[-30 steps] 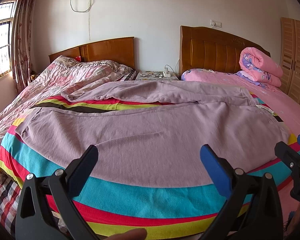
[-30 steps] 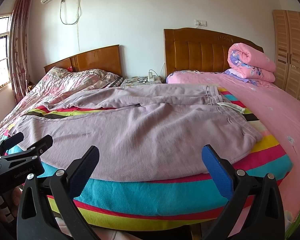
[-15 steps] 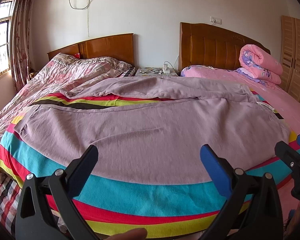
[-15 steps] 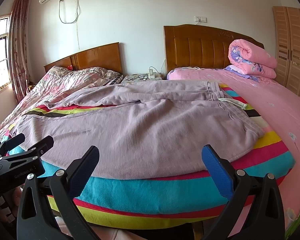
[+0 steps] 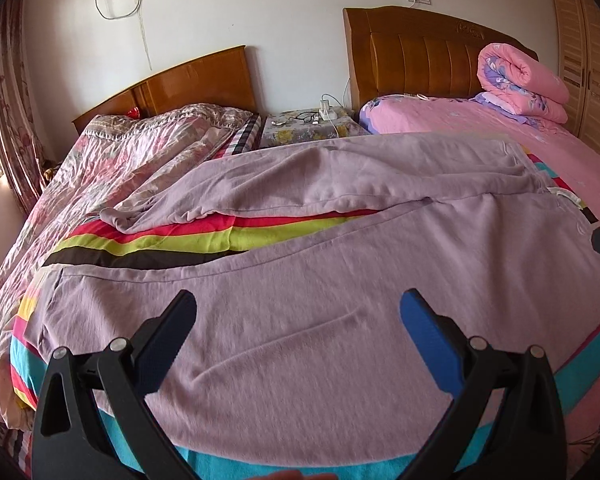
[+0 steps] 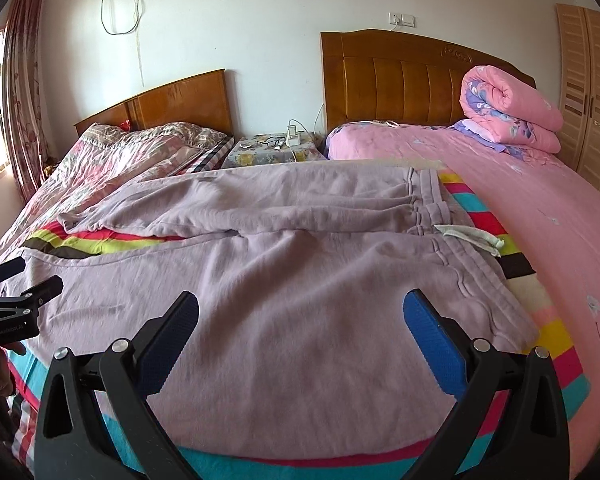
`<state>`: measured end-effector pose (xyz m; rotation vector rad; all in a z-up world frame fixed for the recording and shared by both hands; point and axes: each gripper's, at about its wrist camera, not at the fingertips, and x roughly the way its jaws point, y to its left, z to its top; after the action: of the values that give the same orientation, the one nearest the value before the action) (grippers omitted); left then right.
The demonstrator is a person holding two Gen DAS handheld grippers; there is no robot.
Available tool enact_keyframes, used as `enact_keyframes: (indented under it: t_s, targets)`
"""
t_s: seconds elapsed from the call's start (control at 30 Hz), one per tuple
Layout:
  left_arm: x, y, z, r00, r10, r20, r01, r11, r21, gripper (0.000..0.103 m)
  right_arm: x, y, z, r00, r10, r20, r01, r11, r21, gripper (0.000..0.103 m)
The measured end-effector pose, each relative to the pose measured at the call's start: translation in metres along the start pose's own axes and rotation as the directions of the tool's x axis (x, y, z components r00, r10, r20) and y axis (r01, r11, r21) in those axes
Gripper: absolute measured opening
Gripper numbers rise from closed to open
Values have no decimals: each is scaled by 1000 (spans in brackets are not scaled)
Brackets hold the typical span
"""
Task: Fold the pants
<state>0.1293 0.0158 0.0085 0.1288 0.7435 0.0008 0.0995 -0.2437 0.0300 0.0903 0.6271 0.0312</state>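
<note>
Right, I have both claws hovering over the near leg of the lilac pants [image 5: 320, 344]; the left gripper [image 5: 298, 320] has its jaws spread wide and grips nothing; the right gripper [image 6: 300, 320] is equally agape and empty. The pants lie flat across the striped blanket [image 6: 548, 332] at the near edge of the bed; their waistband [image 6: 432, 200] points toward the right edge, and the two legs run toward the left edge, the far leg splayed away so coloured stripes show between them. A rolled pink quilt [image 6: 512, 112] sits by the far headboard [image 6: 400, 76].
</note>
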Motion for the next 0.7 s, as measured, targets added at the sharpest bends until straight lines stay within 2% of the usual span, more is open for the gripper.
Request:
enact_keyframes:
  t_s: [0.07, 0.13, 0.17, 0.2, 0.3, 0.37, 0.47, 0.5, 0.57, 0.63, 0.7]
  targets:
    - [30, 13, 27, 990, -101, -101, 98, 995, -36, 102, 24, -13, 27, 999, 30, -33, -30, 999, 11, 99]
    - [58, 26, 49, 961, -217, -173, 199, 973, -113, 102, 53, -24, 52, 997, 39, -71, -40, 999, -4, 99]
    - [71, 33, 58, 945, -262, -194, 232, 959, -164, 102, 69, -29, 64, 995, 36, -94, -38, 999, -15, 99]
    - [82, 40, 66, 937, -285, -200, 242, 946, -213, 102, 85, -34, 74, 993, 41, -113, -44, 999, -24, 99]
    - [105, 52, 87, 946, -291, -141, 239, 923, -302, 102, 129, -52, 96, 987, 44, -157, -48, 999, -21, 99]
    - [123, 54, 102, 952, -280, -120, 228, 917, -327, 102, 158, -64, 111, 981, 94, -169, -95, 995, 2, 99]
    - [158, 49, 127, 942, -302, -144, 245, 915, -322, 102, 212, -75, 141, 965, 167, -201, -173, 985, -14, 99]
    - [171, 47, 136, 934, -322, -157, 257, 907, -333, 102, 228, -76, 150, 963, 175, -204, -188, 981, -47, 99]
    - [192, 41, 147, 905, -390, -170, 307, 875, -373, 102, 259, -74, 170, 959, 189, -211, -215, 970, -109, 99]
    - [210, 33, 153, 874, -444, -196, 340, 848, -406, 102, 287, -69, 185, 939, 241, -244, -281, 949, -145, 99]
    - [227, 24, 159, 852, -475, -219, 361, 837, -411, 100, 314, -58, 196, 925, 254, -283, -320, 921, -221, 99]
